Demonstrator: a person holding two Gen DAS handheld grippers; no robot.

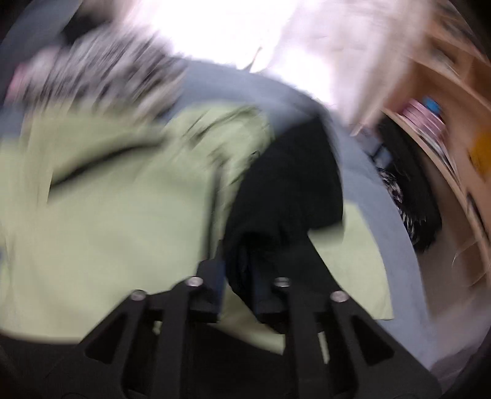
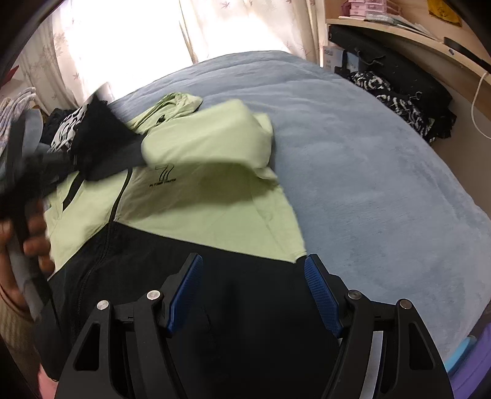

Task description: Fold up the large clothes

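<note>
The left wrist view looks steeply down, close over the jacket, smeared by blur, with a shelf at 3 o'clock. The right wrist view looks down from the jacket's near hem across the bed toward curtains at 12 o'clock. Both share jacket, bed, shelf.

left gripper angled downward, jaws narrowed onto a fold of dark fabric, blurred, right gripper pitched down, blue pads spread wide, nothing between
</note>
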